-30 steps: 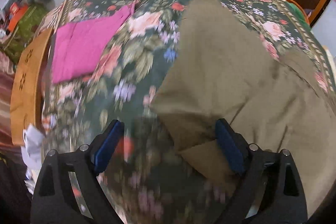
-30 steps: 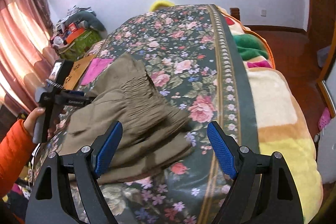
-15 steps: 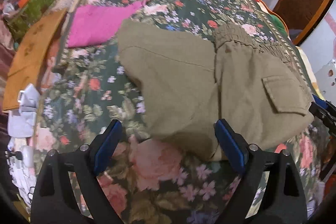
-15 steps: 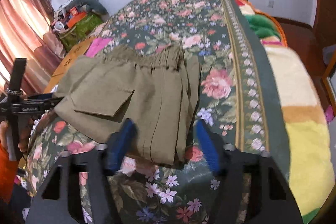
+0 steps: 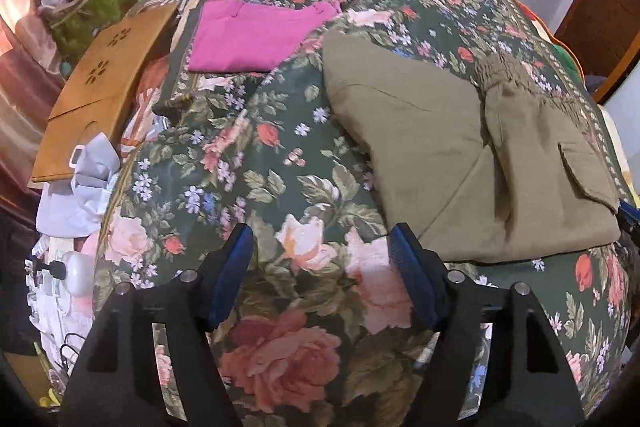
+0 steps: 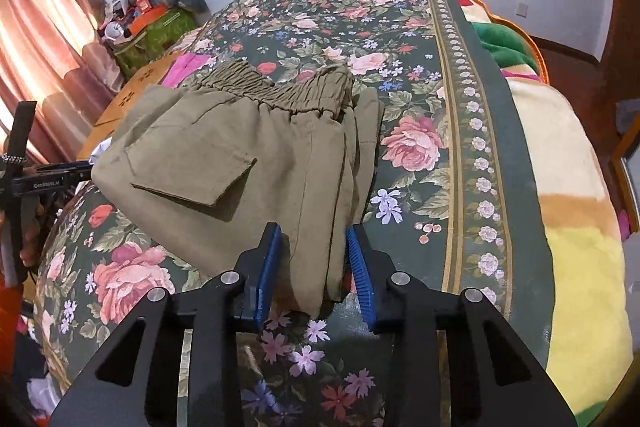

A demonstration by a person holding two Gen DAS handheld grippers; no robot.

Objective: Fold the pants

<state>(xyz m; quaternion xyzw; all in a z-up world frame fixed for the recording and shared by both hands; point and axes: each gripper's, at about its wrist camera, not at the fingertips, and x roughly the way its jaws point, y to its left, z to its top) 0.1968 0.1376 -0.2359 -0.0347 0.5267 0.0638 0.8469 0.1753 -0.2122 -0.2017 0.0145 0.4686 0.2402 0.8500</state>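
1. We see the folded olive-green cotton cargo pants point(image 5: 460, 163) lying on the dark green floral bedspread point(image 5: 280, 187), on the right half of the left wrist view, with the elastic waistband toward the far side and a flap pocket point(image 5: 584, 175) on top near the right edge.
2. We hold the left gripper point(image 5: 322, 275) over bare bedspread, jaws spread wide with nothing between them; its right blue pad sits just beside the near corner of the pants, and we cannot tell if it touches.
3. In the right wrist view, we have the right gripper point(image 6: 314, 269) at the near edge of the same pants point(image 6: 240, 155), jaws drawn in close on either side of the stacked fabric layers.
4. The folded edge sits between the blue pads point(image 6: 266, 267); they look to be pinching it, though a slight gap shows on the right side.
5. A flat folded magenta cloth garment point(image 5: 256, 35) lies on the bedspread farther back, well apart from the pants.
6. A tan wooden board with flower cutouts point(image 5: 100, 95) rests beside the bed on the left.
7. A striped multicolour fleece blanket point(image 6: 572, 211) lies along the right edge of the bedspread point(image 6: 420, 39).
8. Pink curtains point(image 6: 44, 39) hang at far left, and we see the other gripper's black frame point(image 6: 24, 183) at the left edge.
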